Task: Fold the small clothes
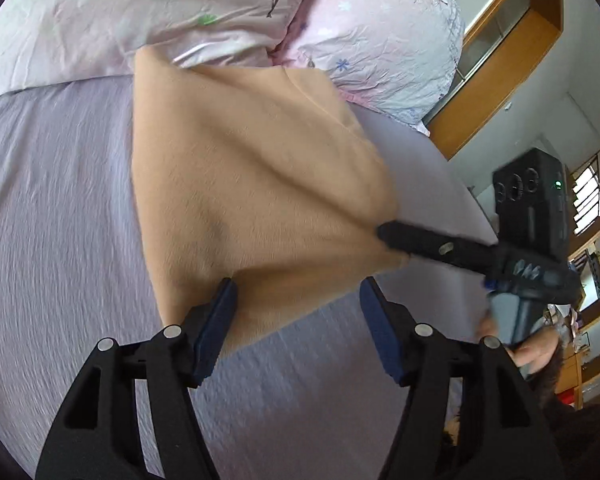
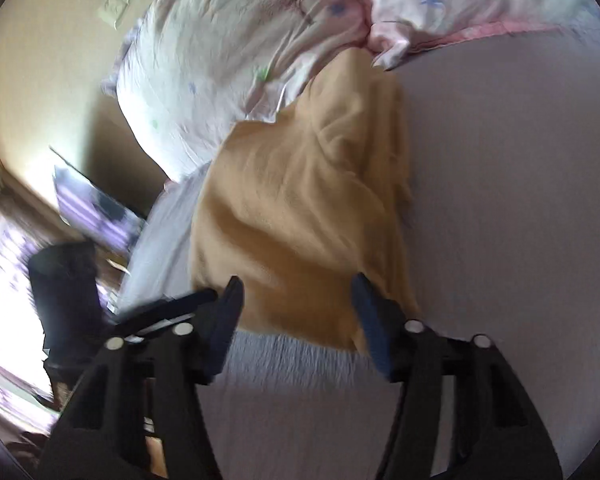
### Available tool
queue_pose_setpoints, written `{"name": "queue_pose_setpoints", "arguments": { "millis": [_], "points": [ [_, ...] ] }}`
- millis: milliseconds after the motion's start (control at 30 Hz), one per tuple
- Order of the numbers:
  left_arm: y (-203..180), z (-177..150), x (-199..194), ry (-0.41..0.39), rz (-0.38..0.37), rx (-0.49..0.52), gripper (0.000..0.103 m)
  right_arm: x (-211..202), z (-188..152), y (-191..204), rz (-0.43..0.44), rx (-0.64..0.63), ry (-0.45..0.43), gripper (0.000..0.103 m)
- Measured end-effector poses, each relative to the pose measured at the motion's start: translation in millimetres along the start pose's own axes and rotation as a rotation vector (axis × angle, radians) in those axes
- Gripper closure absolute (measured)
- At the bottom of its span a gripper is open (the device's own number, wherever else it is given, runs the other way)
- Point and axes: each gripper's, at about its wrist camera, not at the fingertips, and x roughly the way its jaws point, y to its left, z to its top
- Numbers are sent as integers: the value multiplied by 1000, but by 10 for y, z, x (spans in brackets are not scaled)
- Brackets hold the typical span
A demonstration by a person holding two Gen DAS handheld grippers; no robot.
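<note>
Lying creased and unfolded on the lavender sheet (image 1: 52, 200), far end touching the floral pillows (image 1: 180, 20) at the bed's head edge: tan fleece garment (image 1: 252, 184). Hovering over its near edge, left gripper (image 1: 298, 312), jaws apart, empty. Straddling its right corner, right gripper (image 2: 296, 308), jaws likewise spread, nothing clamped. Judged barely started; seemingly every fold left.
</note>
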Motion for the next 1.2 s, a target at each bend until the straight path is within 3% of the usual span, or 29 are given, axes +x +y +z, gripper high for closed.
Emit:
{"name": "queue_pose_setpoints", "arguments": {
  "millis": [33,67,100,167,267,300,467,600,1200],
  "points": [
    [-28,-37,-69,-18,16,12,38,-143,-61,47,-20,-19,-35,38],
    [-68,-91,-167,-38,47,30,31,-249,-119,94,-59,-41,-67,17],
    [-100,-162,-260,-59,95,42,17,-377,-189,149,-125,-78,-110,9],
    [-150,-296,-361,-93,221,58,9,-480,-316,234,-211,-151,-146,5],
    [-211,-457,-373,-86,407,84,7,-416,-526,302,-350,-237,-109,5],
    [-216,-494,-355,-77,432,86,7,-329,-596,340,-388,-266,-90,5],
    [-101,-593,-220,-20,470,54,6,53,-759,390,-467,-340,-36,5],
    [-102,-640,-170,-20,530,72,2,205,-803,370,-536,-359,-13,5],
    [-130,-700,-147,-66,540,83,1,222,-903,383,-558,-368,-11,2]
  ]
}}
